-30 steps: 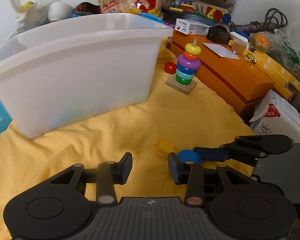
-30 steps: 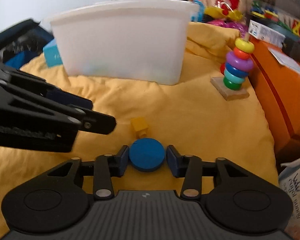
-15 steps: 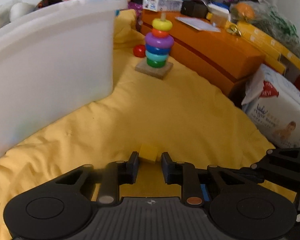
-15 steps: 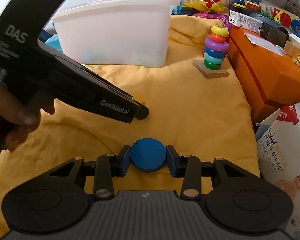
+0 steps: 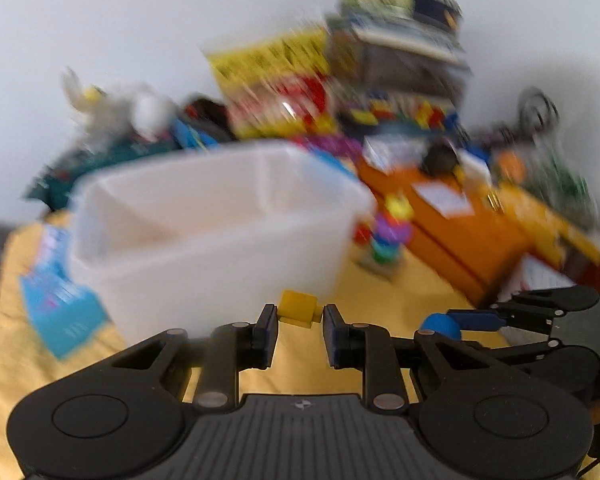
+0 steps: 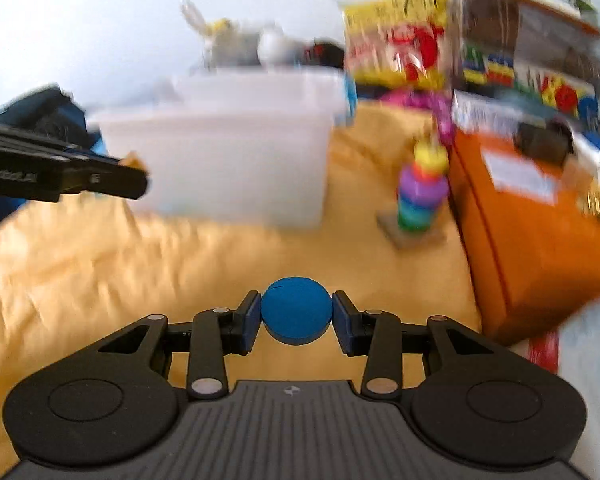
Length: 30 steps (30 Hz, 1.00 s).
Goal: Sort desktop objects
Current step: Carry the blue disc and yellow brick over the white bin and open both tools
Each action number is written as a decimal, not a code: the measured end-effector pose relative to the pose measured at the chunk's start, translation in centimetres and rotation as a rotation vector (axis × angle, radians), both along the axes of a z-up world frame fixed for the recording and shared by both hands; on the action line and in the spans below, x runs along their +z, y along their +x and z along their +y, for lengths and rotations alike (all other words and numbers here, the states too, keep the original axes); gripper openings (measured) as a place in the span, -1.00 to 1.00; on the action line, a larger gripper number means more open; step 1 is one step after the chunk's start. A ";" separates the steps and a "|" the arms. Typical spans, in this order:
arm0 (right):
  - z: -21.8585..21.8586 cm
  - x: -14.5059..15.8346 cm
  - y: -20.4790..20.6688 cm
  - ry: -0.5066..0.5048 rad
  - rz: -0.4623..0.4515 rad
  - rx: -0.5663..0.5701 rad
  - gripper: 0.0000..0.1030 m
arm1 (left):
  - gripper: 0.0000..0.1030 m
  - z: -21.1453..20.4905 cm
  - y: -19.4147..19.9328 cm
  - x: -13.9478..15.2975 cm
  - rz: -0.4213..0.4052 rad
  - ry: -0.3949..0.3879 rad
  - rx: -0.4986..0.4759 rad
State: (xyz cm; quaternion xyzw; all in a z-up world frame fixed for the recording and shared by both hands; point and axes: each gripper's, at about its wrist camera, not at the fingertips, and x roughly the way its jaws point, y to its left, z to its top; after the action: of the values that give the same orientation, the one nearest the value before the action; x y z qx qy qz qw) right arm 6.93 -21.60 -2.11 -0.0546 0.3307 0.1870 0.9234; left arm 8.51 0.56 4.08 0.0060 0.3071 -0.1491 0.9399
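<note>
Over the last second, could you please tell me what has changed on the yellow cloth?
The left claw closed on the small yellow block and lifted it off the yellow cloth toward the white plastic bin. The right claw still grips the blue round disc, also raised. The rainbow ring stacker stayed put.

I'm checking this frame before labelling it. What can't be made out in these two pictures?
- White bin, left wrist view: floor hidden by its front wall.
- Ring stacker, both views: motion blur smears the rings.
- Boxes behind: print unreadable, blurred.
- Left claw, right wrist view: yellow block mostly hidden behind its tip.
</note>
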 end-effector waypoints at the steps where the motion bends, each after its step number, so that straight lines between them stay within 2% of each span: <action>1: 0.2 0.9 0.5 0.017 -0.022 0.006 -0.18 | -0.46 0.8 0.3 1.1 -0.029 -0.004 0.020; 7: 3.4 6.9 4.4 0.097 -0.178 0.064 -0.18 | -0.46 3.5 3.2 5.9 -0.157 0.012 0.111; 10: 5.5 9.4 6.2 0.109 -0.247 0.093 -0.18 | -0.46 4.5 5.5 7.0 -0.176 0.002 0.157; 14: 8.1 10.9 8.3 0.097 -0.272 0.107 -0.18 | -0.47 5.4 8.8 6.7 -0.160 0.020 0.203; 17: 10.0 10.3 10.2 0.074 -0.236 0.101 -0.18 | -0.46 4.9 11.3 4.6 -0.116 0.097 0.217; 21: 11.5 6.7 12.5 -0.011 -0.141 0.071 -0.17 | -0.42 4.6 12.8 1.3 -0.023 0.110 0.227; 23: 11.7 5.5 12.7 -0.032 -0.089 0.064 -0.17 | -0.09 4.6 12.9 0.3 0.020 0.112 0.234; 25: 11.5 5.5 12.1 -0.026 -0.100 0.069 -0.13 | 0.02 4.6 12.1 0.0 0.009 0.124 0.228; 28: 10.9 6.2 11.2 -0.019 -0.120 0.071 -0.08 | 0.07 4.4 10.7 0.4 -0.017 0.131 0.227; 30: 10.4 6.7 11.0 0.001 -0.116 0.073 -0.03 | 0.27 3.9 9.5 1.0 -0.051 0.140 0.241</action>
State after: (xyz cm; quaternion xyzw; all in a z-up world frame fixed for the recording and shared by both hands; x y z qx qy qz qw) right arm 17.97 -11.21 4.63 -0.0769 0.2743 0.2171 0.9337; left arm 17.96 4.44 5.11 0.0383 0.2913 -0.0133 0.9558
